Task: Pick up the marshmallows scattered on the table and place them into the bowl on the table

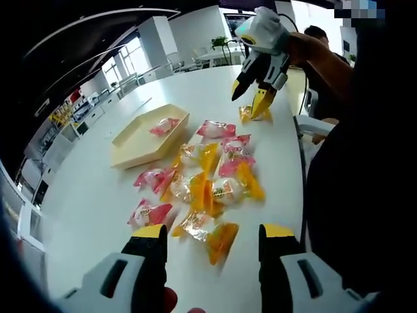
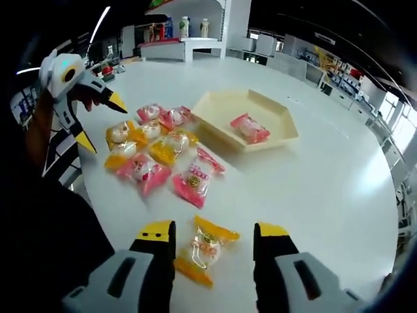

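Several pink and orange wrapped marshmallows [image 1: 208, 176] lie in a loose pile [image 2: 156, 150] on the white table. A cream hexagonal bowl [image 1: 130, 151] beside them holds one pink marshmallow [image 1: 164, 126]; the same bowl [image 2: 260, 101] and its marshmallow [image 2: 249, 128] appear in the right gripper view. My left gripper [image 1: 214, 233] is open and low, an orange marshmallow [image 1: 221, 240] lying between its jaws. My right gripper [image 2: 214, 231] is open over another orange marshmallow [image 2: 205, 248]. Each gripper also shows in the other's view, the right gripper [image 1: 251, 101] and the left gripper [image 2: 103, 122], both with jaws apart.
The table edge [image 1: 301, 163] runs close on the person's side, where dark clothing [image 1: 352, 195] and a forearm [image 1: 319, 59] stand. A shelf with bottles [image 2: 186, 29] is beyond the table's far end. Bare tabletop [image 2: 326, 189] lies past the bowl.
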The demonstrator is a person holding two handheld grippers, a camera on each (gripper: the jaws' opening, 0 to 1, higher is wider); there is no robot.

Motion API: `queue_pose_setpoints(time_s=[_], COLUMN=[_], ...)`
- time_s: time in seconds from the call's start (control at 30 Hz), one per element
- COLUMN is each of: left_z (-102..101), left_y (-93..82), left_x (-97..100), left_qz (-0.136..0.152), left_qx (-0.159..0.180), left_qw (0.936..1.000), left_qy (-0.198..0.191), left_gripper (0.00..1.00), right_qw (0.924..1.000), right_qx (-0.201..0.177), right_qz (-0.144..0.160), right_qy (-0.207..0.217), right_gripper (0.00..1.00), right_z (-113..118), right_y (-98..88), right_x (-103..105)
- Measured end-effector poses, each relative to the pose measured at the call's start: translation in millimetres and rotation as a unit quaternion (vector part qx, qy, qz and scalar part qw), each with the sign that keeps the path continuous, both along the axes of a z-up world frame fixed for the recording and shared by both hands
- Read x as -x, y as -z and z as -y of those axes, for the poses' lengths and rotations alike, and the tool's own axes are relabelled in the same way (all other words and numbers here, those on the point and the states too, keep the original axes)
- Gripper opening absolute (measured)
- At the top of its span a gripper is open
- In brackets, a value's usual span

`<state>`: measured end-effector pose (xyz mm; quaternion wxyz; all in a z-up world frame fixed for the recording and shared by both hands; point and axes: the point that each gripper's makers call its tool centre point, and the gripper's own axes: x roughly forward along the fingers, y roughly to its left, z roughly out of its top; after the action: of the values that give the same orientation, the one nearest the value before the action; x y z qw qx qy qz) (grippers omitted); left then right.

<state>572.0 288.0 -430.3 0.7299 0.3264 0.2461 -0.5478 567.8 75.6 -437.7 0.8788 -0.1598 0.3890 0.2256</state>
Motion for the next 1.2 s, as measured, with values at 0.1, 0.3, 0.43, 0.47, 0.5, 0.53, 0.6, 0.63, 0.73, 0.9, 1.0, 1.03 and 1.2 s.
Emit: queue_pose_setpoints(time_s=[0.1, 0.3, 0.43, 0.47, 0.5, 0.53, 0.6, 0.63, 0.73, 0.9, 1.0, 1.03, 1.2], left_z=[-0.4, 0.7, -1.7, -1.7, -1.4, -1.3, -1.4, -1.6, -3.2, -2.9, -2.5, -2.8, -4.3], left_y=[1.3, -1.3, 0.5, -0.6, -1.6, -2.2, -2.8, -2.9, -2.2, -2.2, 0.4, 1.2, 1.9], left_x=[-0.6, 0.3, -0.9, -1.2, -1.2, -1.0, -1.0, -1.0, -1.2, -1.1, 0.6, 0.8, -0.2], left_qz=[-0.001, 0.001, 0.004, 0.005, 0.004, 0.005, 0.006, 0.006, 0.006, 0.007, 0.004, 0.004, 0.005], left_qx=[-0.003, 0.000, -0.009, -0.008, -0.005, -0.004, -0.004, -0.004, -0.007, -0.006, -0.007, -0.009, -0.011], left_qw=[1.0000, 1.0000, 1.0000, 1.0000, 1.0000, 1.0000, 1.0000, 1.0000, 0.9999, 0.9999, 1.0000, 0.9999, 0.9999], left_qy=[-0.001, -0.001, -0.001, -0.001, -0.002, -0.002, -0.002, -0.002, -0.004, -0.005, -0.004, -0.004, -0.007], left_gripper=[0.57, 0.57, 0.57, 0.57, 0.57, 0.57, 0.57, 0.57, 0.57, 0.57, 0.57, 0.57, 0.57], right_qw=[0.9999, 0.9998, 0.9998, 0.9997, 0.9997, 0.9997, 0.9997, 0.9997, 0.9996, 0.9993, 0.9992, 0.9992, 0.9990], right_qx=[0.016, 0.018, 0.001, -0.008, -0.008, -0.008, -0.001, 0.002, 0.007, -0.006, -0.006, -0.007, -0.008], right_qz=[0.000, -0.008, -0.012, -0.012, -0.012, -0.013, -0.017, -0.020, -0.029, -0.035, -0.038, -0.038, -0.044], right_qy=[-0.004, 0.001, -0.018, -0.019, -0.019, -0.018, -0.015, -0.013, -0.003, 0.009, 0.008, 0.007, 0.005], right_gripper=[0.50, 0.50, 0.50, 0.50, 0.49, 0.49, 0.48, 0.47, 0.46, 0.41, 0.40, 0.39, 0.36], right_z=[2.4, 8.3, 0.0, -2.2, -1.7, -1.3, 1.9, 3.3, 6.4, 5.1, 1.5, 0.2, -1.7], right_y=[1.6, 5.1, 4.2, 3.6, 3.6, 4.2, 7.6, 10.4, 13.2, 15.3, 18.8, 19.1, 21.8], right_x=[-0.6, 3.0, 8.5, 8.5, 8.2, 8.5, 9.8, 10.9, 14.1, 16.0, 16.4, 16.9, 17.4])
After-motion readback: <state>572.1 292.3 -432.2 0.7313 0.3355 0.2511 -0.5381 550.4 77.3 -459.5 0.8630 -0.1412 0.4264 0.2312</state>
